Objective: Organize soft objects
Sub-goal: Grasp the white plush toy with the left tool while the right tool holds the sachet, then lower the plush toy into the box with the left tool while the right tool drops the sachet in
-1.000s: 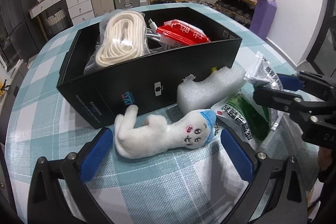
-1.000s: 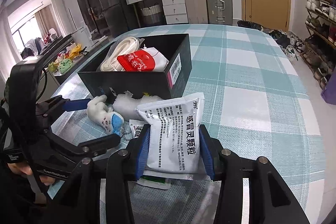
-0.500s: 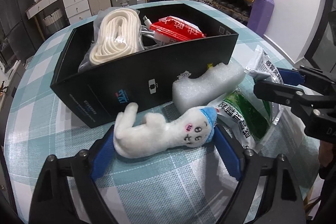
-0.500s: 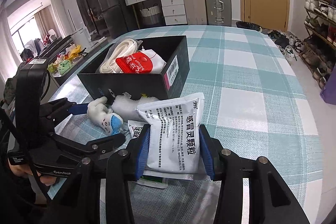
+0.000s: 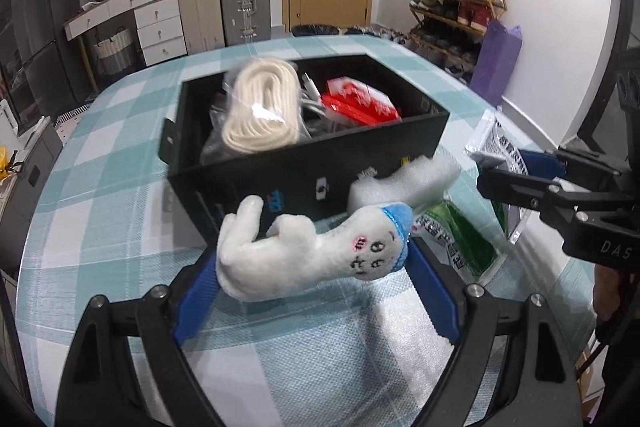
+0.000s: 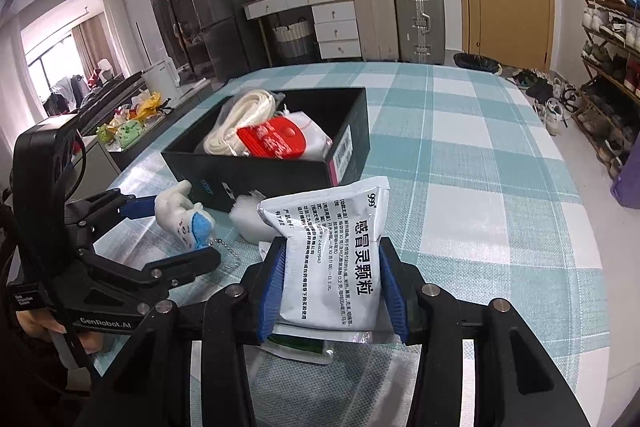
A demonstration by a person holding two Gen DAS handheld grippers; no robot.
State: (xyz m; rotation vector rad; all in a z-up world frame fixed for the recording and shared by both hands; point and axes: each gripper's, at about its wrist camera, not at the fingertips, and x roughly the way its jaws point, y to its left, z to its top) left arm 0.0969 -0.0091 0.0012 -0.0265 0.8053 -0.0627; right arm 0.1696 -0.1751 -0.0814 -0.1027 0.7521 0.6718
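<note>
A white plush toy [image 5: 280,259] with a blue cap hangs just above the checked tablecloth, in front of the black box [image 5: 304,163]. My left gripper [image 5: 314,267] is shut on it, blue pads pressing both ends. In the right wrist view the toy [image 6: 180,215] sits in the left gripper [image 6: 160,227], its bead chain dangling. My right gripper [image 6: 332,267] is shut on a white medicine pouch [image 6: 336,259] with black print, held upright. The box holds a bagged rope coil [image 5: 260,107] and a red packet [image 5: 360,103].
A white foam piece [image 5: 404,183] leans against the box front, and a green pouch [image 5: 464,239] lies beside it under the right gripper [image 5: 532,179]. The round table [image 6: 480,187] stretches to the right. Suitcases, drawers and a shoe rack stand beyond.
The left gripper's jaws closed in on the plush toy and lifted it off the cloth toward the box. The right gripper kept still with the pouch.
</note>
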